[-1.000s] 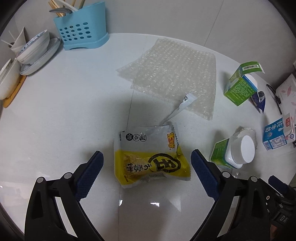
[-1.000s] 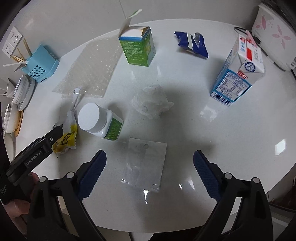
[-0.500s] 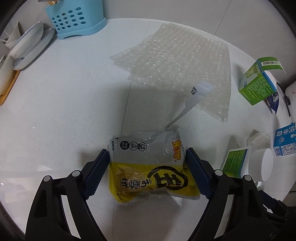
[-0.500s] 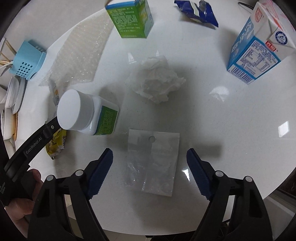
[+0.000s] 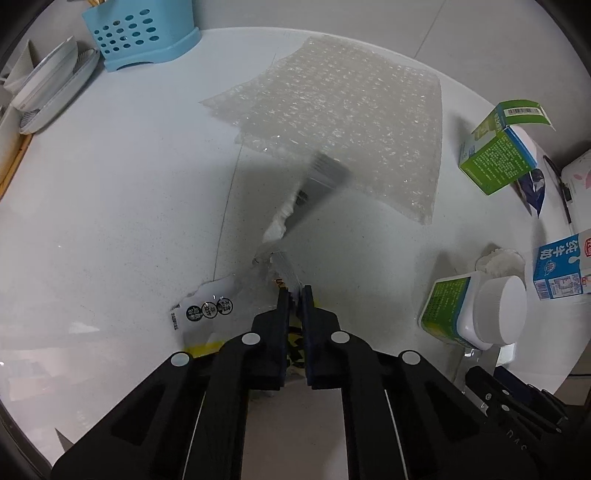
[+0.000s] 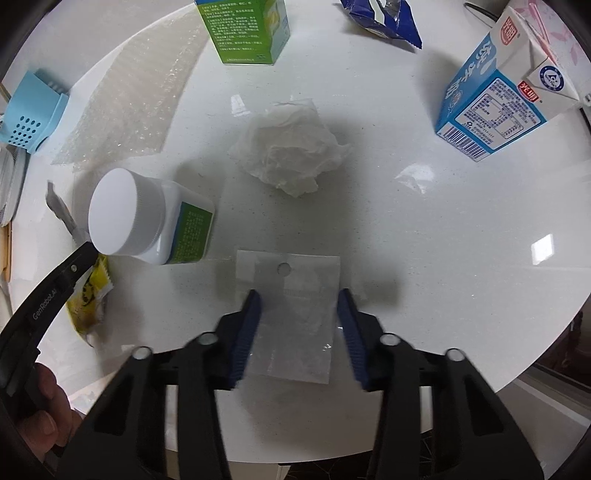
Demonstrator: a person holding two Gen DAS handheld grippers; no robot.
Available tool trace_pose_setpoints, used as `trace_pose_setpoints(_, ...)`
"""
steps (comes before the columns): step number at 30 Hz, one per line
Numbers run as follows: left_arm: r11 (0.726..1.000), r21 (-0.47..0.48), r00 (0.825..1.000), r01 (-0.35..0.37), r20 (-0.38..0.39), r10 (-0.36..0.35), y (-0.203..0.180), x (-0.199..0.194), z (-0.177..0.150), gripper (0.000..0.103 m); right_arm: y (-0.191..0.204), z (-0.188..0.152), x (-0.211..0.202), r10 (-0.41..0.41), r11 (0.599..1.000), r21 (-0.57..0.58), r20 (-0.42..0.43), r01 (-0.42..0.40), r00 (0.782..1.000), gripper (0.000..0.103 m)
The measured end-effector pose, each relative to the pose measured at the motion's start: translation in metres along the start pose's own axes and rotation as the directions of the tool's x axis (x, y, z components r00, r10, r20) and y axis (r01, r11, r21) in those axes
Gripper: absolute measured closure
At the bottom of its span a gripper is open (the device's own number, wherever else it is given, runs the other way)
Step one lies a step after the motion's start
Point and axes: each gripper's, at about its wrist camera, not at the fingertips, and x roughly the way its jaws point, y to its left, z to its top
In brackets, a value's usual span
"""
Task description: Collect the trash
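My left gripper (image 5: 294, 292) is shut on the yellow and white snack wrapper (image 5: 205, 312), which bunches up between the pads. The wrapper's torn strip (image 5: 314, 181) stands up blurred ahead of the fingers. In the right wrist view the same wrapper (image 6: 86, 299) shows yellow under the left gripper's black body. My right gripper (image 6: 299, 293) points down over a clear plastic bag (image 6: 295, 332) that lies flat on the white table (image 6: 443, 258). Its jaws are closing, with the blue pads (image 6: 251, 325) at the bag's two side edges and the bag still uncrumpled.
A white jar with a green label (image 6: 147, 218) lies between the two grippers. Beyond are a crumpled tissue (image 6: 291, 155), a green carton (image 6: 247, 29), a blue milk carton (image 6: 498, 92), a blue wrapper (image 6: 384, 18), bubble wrap (image 5: 340, 122), a blue utensil holder (image 5: 140, 37) and stacked dishes (image 5: 48, 92).
The left jaws have closed on the snack wrapper and crumpled it. The right gripper has sunk towards the clear bag and its jaws have narrowed to the bag's width.
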Motion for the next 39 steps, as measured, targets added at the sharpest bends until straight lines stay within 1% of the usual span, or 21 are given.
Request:
trace_pose_setpoints(1, 1.000, -0.004, 1.000, -0.002, 0.001, 0.002, -0.001, 0.000, -0.001, 0.098, -0.001, 0.000, 0.000, -0.002, 1.000, -0.003, -0.002, 0.002, 1.000, 0.084)
trace_pose_setpoints(2, 1.000, -0.007, 1.000, -0.001, 0.002, 0.001, -0.001, -0.001, -0.002, 0.098, -0.001, 0.000, -0.001, -0.001, 1.000, -0.006, -0.005, 0.001, 1.000, 0.088)
trace_pose_setpoints(3, 1.000, -0.009, 1.000, -0.002, 0.001, 0.002, -0.001, -0.001, -0.003, 0.099, -0.002, 0.001, 0.000, 0.007, 1.000, -0.005, -0.009, -0.008, 1.000, 0.094)
trace_pose_setpoints(7, 1.000, -0.009, 1.000, -0.005, 0.004, 0.005, 0.000, -0.004, -0.007, 0.100, -0.013, 0.001, -0.002, 0.030, 1.000, -0.002, -0.006, -0.030, 1.000, 0.102)
trace_pose_setpoints(11, 1.000, -0.002, 1.000, -0.007, 0.016, 0.008, -0.001, -0.009, -0.017, 0.101, -0.026, 0.000, 0.002, 0.097, 0.995, 0.005, -0.002, -0.097, 0.995, 0.103)
trace_pose_setpoints(12, 1.000, -0.001, 1.000, -0.009, 0.018, 0.009, -0.003, -0.013, -0.025, 0.101, -0.028, 0.000, 0.002, 0.105, 0.994, 0.006, -0.001, -0.105, 0.994, 0.103)
trace_pose_setpoints(14, 1.000, 0.001, 1.000, -0.007, 0.019, 0.007, 0.000, -0.016, -0.029, 0.102, -0.034, 0.000, 0.000, 0.129, 0.992, 0.005, 0.008, -0.129, 0.992, 0.103)
trace_pose_setpoints(21, 1.000, 0.009, 0.999, -0.019, 0.036, 0.019, 0.000, -0.027, -0.042, 0.102, -0.051, -0.001, -0.011, 0.174, 0.985, -0.002, 0.035, -0.174, 0.984, 0.103)
trace_pose_setpoints(30, 1.000, 0.020, 0.998, -0.017, 0.064, 0.015, 0.000, -0.051, -0.055, 0.102, -0.073, -0.016, -0.033, 0.204, 0.979, -0.010, 0.078, -0.203, 0.976, 0.103)
trace_pose_setpoints(39, 1.000, 0.031, 0.996, -0.001, 0.089, -0.002, -0.008, -0.067, -0.063, 0.102, -0.080, -0.024, -0.049, 0.209, 0.978, -0.026, 0.122, -0.208, 0.970, 0.103)
